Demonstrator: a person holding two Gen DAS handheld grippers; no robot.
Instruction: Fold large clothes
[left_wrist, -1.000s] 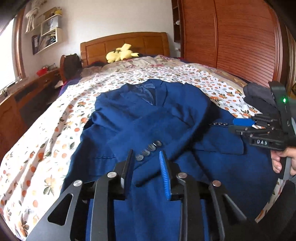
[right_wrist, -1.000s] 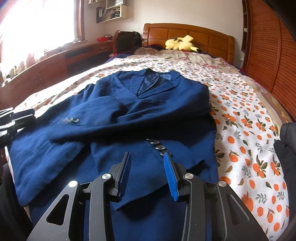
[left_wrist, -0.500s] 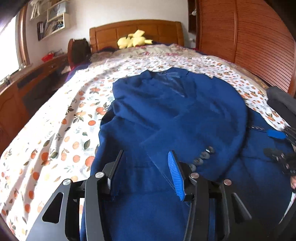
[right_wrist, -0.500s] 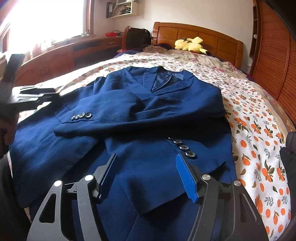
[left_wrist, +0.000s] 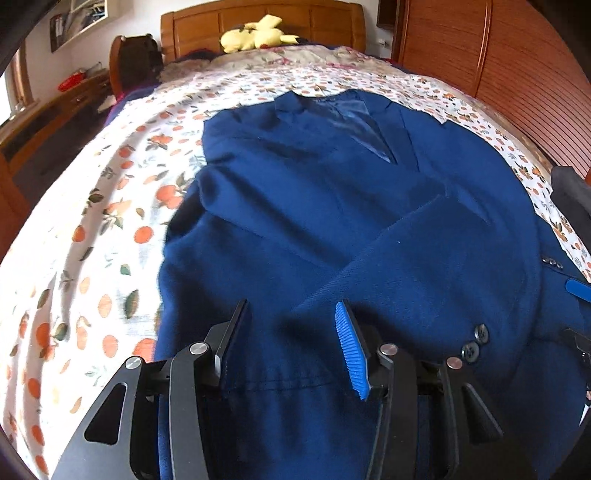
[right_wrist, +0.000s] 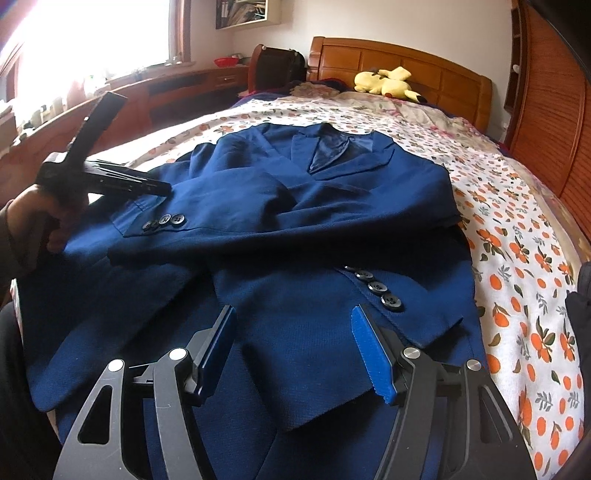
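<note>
Blue jacket (right_wrist: 332, 221) flat on orange-print bedspread (right_wrist: 517, 240), sleeves folded across front. Left gripper (left_wrist: 291, 343) pitched down over jacket's near left hem, right gripper (right_wrist: 295, 350) over near right hem; both parted, nothing gripped, likely just clear of cloth.

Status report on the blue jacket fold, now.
Left gripper and right gripper open, jaws just widened, nothing gripped. Dark blue suit jacket flat on orange-print bedsheet, both sleeves folded across the front. Nothing in the way.
</note>
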